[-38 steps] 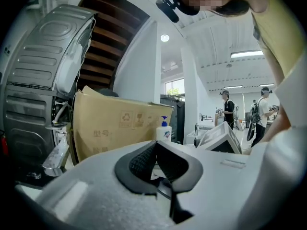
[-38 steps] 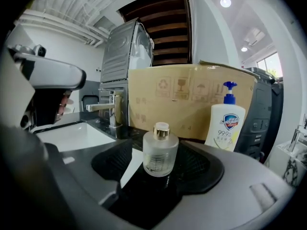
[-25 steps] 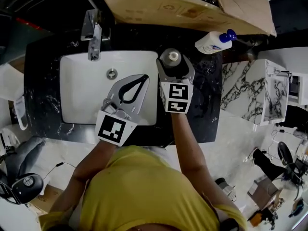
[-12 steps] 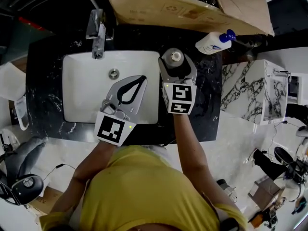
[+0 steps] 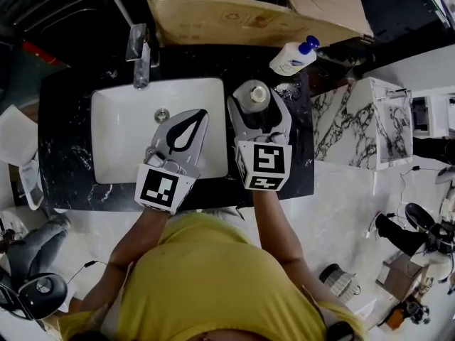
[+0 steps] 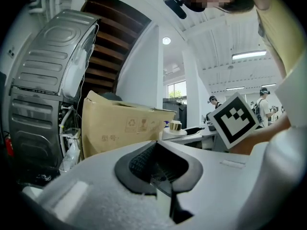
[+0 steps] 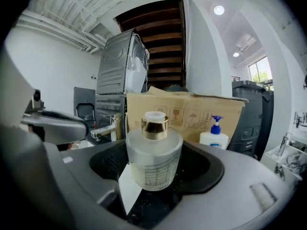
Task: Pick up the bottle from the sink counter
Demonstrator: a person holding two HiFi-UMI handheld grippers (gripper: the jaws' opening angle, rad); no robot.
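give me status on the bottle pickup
Left gripper shut, empty, over the sink. Right gripper shut on bottle; can't tell if it's off the counter. Pump bottle behind, clear.

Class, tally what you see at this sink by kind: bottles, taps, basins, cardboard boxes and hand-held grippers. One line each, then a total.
Bottles: 2, the frosted bottle and the pump bottle
tap: 1
basin: 1
cardboard box: 1
Grippers: 2, the left gripper and the right gripper
Total: 7
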